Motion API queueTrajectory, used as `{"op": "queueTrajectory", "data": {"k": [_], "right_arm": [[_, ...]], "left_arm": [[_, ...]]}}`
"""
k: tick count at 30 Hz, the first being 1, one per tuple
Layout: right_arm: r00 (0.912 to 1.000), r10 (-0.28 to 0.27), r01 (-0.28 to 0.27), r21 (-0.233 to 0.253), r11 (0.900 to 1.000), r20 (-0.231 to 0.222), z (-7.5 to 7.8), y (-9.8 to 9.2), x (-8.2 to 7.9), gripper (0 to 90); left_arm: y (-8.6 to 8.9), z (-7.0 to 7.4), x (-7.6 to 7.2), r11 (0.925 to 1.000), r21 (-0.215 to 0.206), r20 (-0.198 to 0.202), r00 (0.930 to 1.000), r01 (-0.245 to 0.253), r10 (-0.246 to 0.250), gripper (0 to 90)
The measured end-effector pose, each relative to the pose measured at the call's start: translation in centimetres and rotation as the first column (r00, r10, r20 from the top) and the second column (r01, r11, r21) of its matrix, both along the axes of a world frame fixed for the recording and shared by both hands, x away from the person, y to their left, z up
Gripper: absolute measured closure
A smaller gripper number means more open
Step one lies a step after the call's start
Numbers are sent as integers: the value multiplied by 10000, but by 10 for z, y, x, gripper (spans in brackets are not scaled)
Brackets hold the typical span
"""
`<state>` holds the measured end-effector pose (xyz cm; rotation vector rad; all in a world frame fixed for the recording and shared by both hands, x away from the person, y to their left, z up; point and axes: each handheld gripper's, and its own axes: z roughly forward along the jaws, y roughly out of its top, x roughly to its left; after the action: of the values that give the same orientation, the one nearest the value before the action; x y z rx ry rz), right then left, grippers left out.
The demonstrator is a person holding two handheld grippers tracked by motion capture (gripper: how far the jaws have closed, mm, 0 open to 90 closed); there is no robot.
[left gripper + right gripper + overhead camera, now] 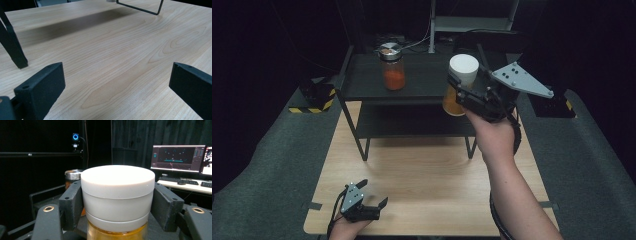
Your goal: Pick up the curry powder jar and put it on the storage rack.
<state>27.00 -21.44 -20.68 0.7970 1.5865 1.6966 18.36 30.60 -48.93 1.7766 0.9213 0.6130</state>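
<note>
Left gripper (373,204) idles spread near-left; right gripper (462,92) pinches white-lidded jar (460,80) upright, right of shelf (362,80).

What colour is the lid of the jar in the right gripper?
White lid, clearest in the right gripper view.

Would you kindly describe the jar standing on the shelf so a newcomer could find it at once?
Start at the black two-tier shelf at the table's far end. On its top tier, toward the left, stands a glass jar partly filled with orange-red contents. Its silver metal lid distinguishes it from the white-lidded jar gripped in the right tongs.
</note>
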Motion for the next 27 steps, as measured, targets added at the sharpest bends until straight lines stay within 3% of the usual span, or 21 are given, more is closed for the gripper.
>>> {"op": "queueTrajectory", "data": {"k": [4,18,27], "right_arm": [[10000,-75,75,172,9998,-13,4,4,9,334],[9993,-374,372,-321,9988,-70,15,28,37,334],[9984,-542,538,-308,9981,-130,16,36,53,334]], "left_arm": [[1,0,0,10000,-35,-5,10000,12,-12,6],[3,-1,0,9998,-201,-38,10000,-9,8,6],[4,-1,1,9997,-256,-58,10000,-8,6,6]]}}
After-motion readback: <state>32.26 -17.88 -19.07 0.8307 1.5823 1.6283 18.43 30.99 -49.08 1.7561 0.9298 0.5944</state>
